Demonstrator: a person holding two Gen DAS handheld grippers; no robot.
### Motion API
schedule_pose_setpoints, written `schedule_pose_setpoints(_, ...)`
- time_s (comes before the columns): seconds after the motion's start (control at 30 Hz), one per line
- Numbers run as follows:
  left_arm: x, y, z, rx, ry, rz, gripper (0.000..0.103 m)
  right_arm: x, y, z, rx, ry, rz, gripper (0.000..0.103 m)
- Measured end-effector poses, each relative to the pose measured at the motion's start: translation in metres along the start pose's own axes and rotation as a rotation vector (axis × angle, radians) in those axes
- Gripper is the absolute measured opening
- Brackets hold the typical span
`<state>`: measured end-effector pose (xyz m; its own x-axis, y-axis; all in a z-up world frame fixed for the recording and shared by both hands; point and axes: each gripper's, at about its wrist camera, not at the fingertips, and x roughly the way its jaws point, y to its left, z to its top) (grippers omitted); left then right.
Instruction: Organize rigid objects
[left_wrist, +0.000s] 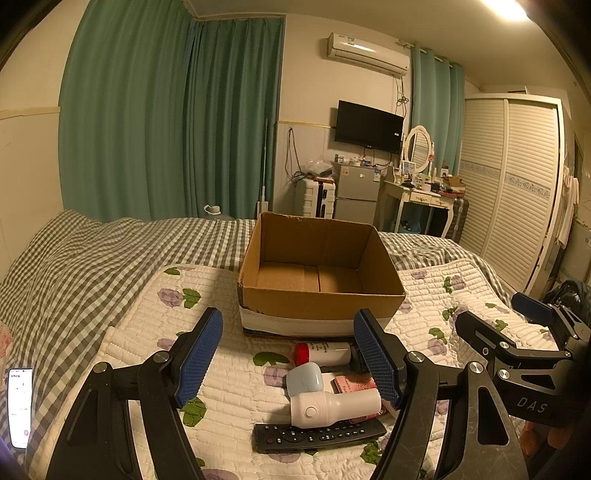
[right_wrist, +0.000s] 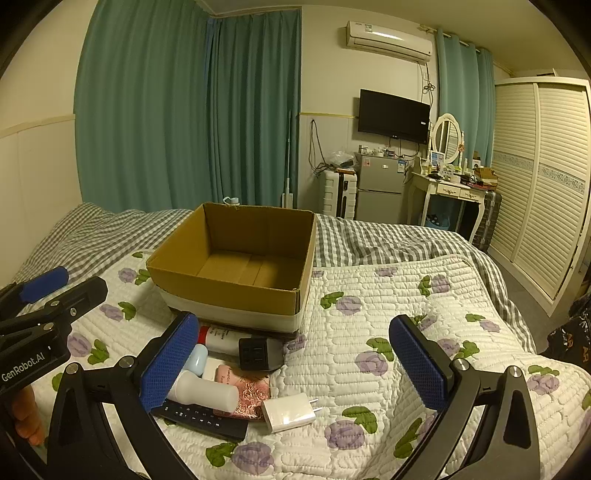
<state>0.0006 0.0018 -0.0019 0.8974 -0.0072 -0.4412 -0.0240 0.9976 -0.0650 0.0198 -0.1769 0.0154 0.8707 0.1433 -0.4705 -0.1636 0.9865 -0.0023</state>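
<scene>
An empty cardboard box stands on the floral quilt. In front of it lies a pile: a red-capped white bottle, a light blue case, a white handheld device, a black remote, a pink box, a black power block and a white charger. My left gripper is open above the pile. My right gripper is open, just right of the pile.
A phone with a lit screen lies at the bed's left edge. The checked bedspread lies around the quilt. A fridge, a dressing table and a wardrobe stand beyond the bed.
</scene>
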Motion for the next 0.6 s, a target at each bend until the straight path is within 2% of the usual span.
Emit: schedule_pose_setpoints(0.6, -0.0001, 0.0002, 0.0004, 0.000, 0.000, 0.000, 0.076, -0.0004, -0.0005, -0.0002, -0.006, -0.001, 0.001, 0.103)
